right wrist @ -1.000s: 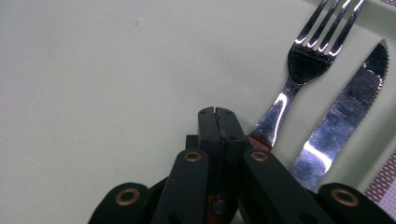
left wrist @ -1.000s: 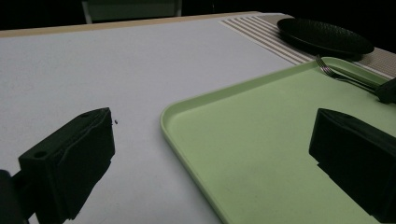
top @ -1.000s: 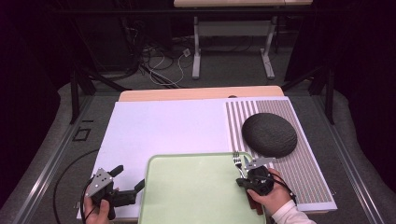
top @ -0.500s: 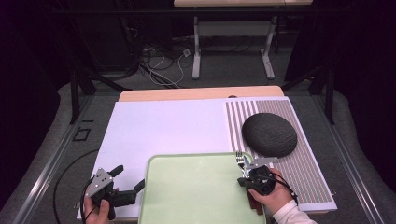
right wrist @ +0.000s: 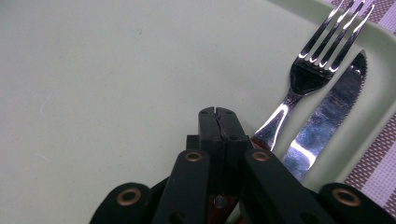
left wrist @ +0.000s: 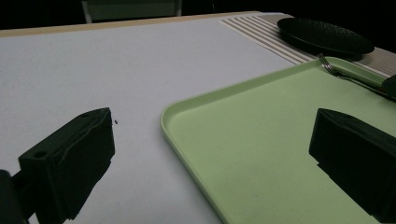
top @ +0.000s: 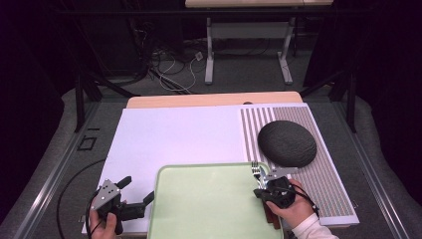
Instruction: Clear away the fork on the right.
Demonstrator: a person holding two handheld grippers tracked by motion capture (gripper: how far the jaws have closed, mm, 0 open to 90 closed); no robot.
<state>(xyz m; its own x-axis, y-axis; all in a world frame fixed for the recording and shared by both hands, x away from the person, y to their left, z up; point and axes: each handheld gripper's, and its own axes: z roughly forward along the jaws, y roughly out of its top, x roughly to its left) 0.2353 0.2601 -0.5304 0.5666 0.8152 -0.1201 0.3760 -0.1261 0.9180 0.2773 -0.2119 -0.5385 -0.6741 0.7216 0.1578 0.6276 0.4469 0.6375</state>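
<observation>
White table (top: 174, 134), green tray (top: 209, 204) at its near edge, dark plate (top: 287, 143) out on the striped mat (top: 328, 184). Left gripper (top: 135, 191) sits just off the tray's left rim, jaws wide apart, holding nothing. Right gripper (right wrist: 217, 114) is over the tray's right side, jaws pressed together; fork (right wrist: 306, 77) and knife (right wrist: 329, 116) lie just beside its tips, handles hidden under the gripper, so any contact is unclear.

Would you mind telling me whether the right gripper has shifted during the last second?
No. In the high view the right gripper sits as before, just below the dark plate, over the green tray's right side.
</observation>
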